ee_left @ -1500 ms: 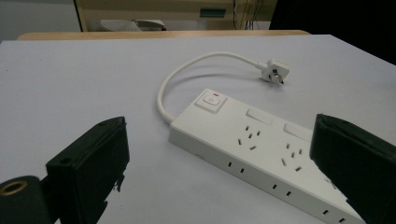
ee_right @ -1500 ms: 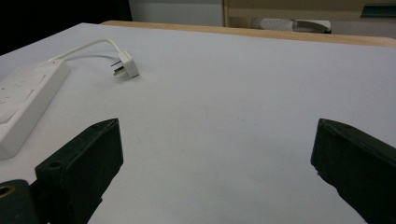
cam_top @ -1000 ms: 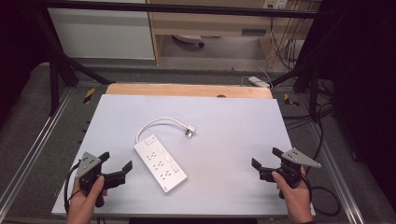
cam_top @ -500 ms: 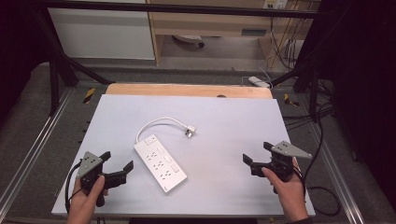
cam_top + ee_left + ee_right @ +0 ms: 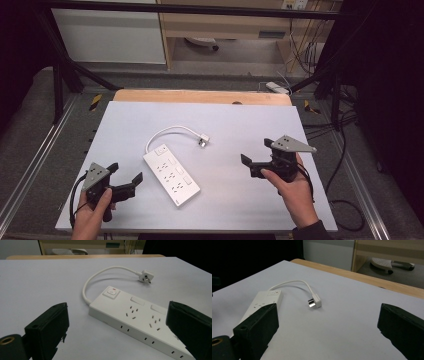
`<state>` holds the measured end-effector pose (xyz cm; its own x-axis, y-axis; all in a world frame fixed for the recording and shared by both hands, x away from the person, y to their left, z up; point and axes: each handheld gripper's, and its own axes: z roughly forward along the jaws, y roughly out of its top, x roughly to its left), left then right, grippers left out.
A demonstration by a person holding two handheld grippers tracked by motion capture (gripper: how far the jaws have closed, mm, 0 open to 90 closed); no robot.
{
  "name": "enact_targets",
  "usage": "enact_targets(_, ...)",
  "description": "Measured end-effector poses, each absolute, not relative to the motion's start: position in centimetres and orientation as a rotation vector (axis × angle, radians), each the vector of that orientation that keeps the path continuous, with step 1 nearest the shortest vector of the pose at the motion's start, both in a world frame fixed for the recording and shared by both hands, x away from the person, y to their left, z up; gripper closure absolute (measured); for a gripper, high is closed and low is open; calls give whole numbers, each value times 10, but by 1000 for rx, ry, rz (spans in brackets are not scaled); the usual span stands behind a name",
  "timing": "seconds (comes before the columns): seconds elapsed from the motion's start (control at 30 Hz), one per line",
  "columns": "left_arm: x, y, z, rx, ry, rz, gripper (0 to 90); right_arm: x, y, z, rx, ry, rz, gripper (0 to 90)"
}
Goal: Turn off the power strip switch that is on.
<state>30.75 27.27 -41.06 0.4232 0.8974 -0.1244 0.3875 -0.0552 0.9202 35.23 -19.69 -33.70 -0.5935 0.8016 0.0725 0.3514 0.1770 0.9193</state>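
Behind table (image 5: 320, 200), floor power strip (image 5: 276, 88)

Each hand held a black two-jaw tool: the left gripper (image 5: 123, 178) and the right gripper (image 5: 257, 157) both carried a grey three-cornered plate on top and trailed a black cable. A dark sleeve (image 5: 310, 232) covered the right wrist at five o'clock.

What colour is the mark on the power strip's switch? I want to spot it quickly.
Red, a small mark on the white switch of the power strip; clearest in the left gripper view.
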Motion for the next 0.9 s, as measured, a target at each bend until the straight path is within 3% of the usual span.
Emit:
enact_targets(0.47,308,272,-411,1657,1142,614,46,350,-183,-328,1059,2028,1470,93)
enact_targets(0.9,308,272,-411,1659,1136,613,46,351,-166,-332,1011,2082,1479,27)
